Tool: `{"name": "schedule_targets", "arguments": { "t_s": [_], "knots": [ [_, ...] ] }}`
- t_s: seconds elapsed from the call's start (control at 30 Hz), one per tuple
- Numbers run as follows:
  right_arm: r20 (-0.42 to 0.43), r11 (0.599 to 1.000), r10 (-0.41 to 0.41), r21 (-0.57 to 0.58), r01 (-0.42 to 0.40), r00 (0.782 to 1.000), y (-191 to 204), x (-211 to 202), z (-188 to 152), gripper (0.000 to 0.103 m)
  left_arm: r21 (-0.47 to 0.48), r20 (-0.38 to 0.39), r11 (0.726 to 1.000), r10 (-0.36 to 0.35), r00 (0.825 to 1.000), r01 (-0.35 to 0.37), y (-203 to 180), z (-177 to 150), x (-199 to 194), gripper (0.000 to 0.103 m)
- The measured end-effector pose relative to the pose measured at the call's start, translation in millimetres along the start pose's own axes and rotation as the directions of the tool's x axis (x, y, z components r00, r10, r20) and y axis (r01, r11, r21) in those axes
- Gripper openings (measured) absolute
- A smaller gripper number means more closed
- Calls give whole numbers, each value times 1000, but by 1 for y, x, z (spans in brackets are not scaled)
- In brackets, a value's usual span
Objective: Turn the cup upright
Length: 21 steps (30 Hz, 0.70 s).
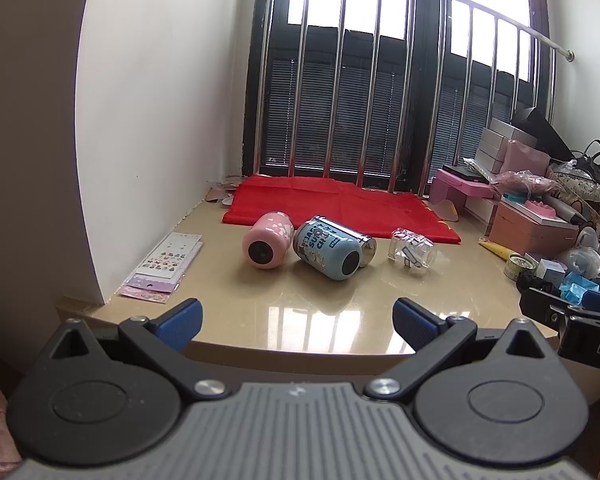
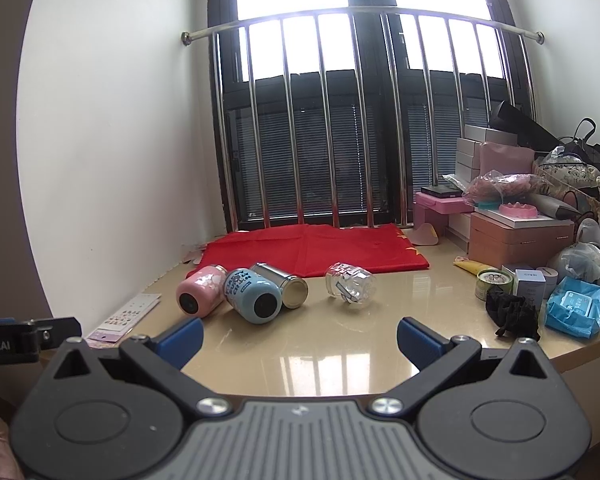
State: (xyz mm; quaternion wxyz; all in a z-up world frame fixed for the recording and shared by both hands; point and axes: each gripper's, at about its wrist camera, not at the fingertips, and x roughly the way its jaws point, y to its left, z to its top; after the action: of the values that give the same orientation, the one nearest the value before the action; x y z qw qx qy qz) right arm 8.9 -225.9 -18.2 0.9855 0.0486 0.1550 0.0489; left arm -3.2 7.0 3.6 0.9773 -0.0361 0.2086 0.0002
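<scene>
**Cups all lying on their sides, both grippers hanging back wide open**

Cups first: four of them are lying tipped over on the glossy beige counter, sitting in a loose row in front of the red cloth. The pink cup is lying on the left with its dark base pointing toward the cameras. The blue cup is lying just beside it, base also facing us, and it's leaning right up against the steel cup, which is showing its open mouth in the right wrist view. The clear glass cup is lying a bit apart on the right side of the row.

The left gripper is hovering over the near edge of the counter, fingers spread wide and holding nothing. The right gripper is doing the same, released and well short of the cups.

A sticker sheet is lying by the left wall, and a pile of boxes is crowding the right end.
</scene>
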Motion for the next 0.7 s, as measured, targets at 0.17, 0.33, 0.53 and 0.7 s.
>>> {"name": "schedule_targets", "arguments": {
  "t_s": [0.17,0.33,0.53,0.7],
  "knots": [
    [1,1000,0,0,0,1000,0,-1,-1,103,-1,1,1000,0,1000,0,1,0,0,103],
    [1,1000,0,-1,0,1000,0,-1,0,103,-4,-1,1000,0,1000,0,3,0,0,103],
    [1,1000,0,-1,0,1000,1,-2,0,103,-6,-1,1000,-1,1000,1,3,1,0,103],
    [1,1000,2,0,-2,1000,1,-2,0,103,-6,1,1000,-1,1000,1,3,1,-1,103]
  ]
}}
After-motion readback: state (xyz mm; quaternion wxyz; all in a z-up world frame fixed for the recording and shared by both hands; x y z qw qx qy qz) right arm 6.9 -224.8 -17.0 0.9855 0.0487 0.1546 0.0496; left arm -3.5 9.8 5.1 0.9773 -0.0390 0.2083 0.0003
